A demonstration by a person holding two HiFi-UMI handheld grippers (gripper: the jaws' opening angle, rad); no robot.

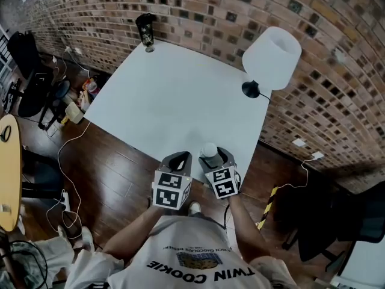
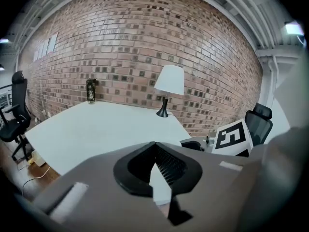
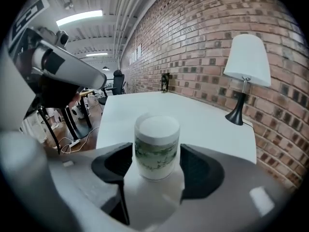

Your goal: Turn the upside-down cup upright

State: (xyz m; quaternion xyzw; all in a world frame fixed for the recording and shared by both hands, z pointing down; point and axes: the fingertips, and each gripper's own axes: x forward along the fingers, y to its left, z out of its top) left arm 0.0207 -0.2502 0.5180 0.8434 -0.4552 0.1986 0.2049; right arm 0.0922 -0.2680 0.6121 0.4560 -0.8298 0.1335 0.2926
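A white cup with a green band stands on the white table close to its near edge. In the right gripper view the cup stands on end with a pale round face inside a rim on top; I cannot tell whether that is its mouth or its base. My right gripper is open around it, and in its own view the right gripper has a black pad on each side of the cup with a thin gap. My left gripper hangs just to the left, over the table's edge. In its own view the left gripper has its tips together and holds nothing.
A white lamp on a black foot stands at the table's right side by the brick wall. A dark tumbler stands at the far corner. Black office chairs, cables and a yellow round table are on the floor at the left.
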